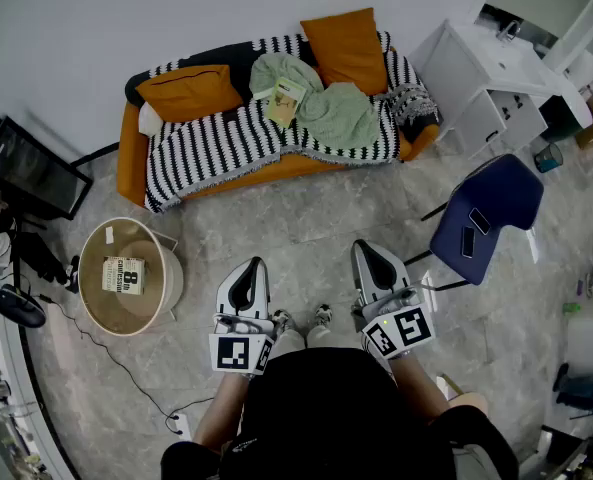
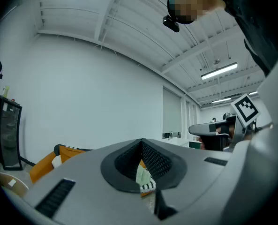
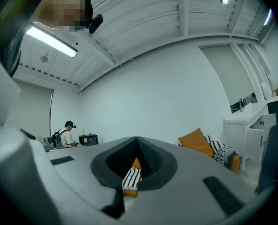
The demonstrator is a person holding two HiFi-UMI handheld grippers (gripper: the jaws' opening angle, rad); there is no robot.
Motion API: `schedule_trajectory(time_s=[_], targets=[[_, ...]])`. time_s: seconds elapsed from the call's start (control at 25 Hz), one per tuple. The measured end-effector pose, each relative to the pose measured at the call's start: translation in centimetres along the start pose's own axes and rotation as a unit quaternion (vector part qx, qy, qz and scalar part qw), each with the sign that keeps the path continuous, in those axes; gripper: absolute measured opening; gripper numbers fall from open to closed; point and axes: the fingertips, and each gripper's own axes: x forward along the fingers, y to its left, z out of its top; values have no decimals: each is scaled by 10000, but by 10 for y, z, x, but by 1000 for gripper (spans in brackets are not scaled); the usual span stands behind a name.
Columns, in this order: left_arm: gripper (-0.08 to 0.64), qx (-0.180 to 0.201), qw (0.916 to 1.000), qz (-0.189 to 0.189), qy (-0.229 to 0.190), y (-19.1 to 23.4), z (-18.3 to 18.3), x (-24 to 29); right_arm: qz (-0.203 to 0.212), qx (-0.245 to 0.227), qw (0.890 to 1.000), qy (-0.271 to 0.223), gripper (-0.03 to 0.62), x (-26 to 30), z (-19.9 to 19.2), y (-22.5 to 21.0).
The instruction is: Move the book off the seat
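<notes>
- We are holding the left gripper (image 1: 248, 271) low over the floor, its jaws pressed together on nothing.
- The book (image 1: 286, 100) is lying on the sofa (image 1: 131, 166) seat near its back edge, at the green blanket's (image 1: 344, 116) left edge, well apart from both grippers.
- We are holding the right gripper (image 1: 371, 258) alongside, jaws likewise closed and empty.
- A blue chair (image 1: 498, 200) is standing rightmost.
</notes>
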Motion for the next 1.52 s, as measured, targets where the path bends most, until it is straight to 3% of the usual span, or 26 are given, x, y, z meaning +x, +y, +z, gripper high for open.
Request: schedule_trajectory(time_s=[0.36, 0.88, 1.16, 1.52], targets=[[11, -17, 10000, 65, -4, -3, -2, 4, 30, -29, 10000, -70, 12, 3, 4, -8], [11, 163, 9995, 192, -196, -41, 3, 27, 132, -166, 9996, -178, 12, -14, 12, -44], [11, 194, 9994, 157, -231, -60, -1, 42, 343, -17, 9990, -288, 12, -18, 17, -57], [11, 101, 9997, 103, -174, -30, -9, 82, 422, 11, 9989, -183, 12, 29, 9, -64]])
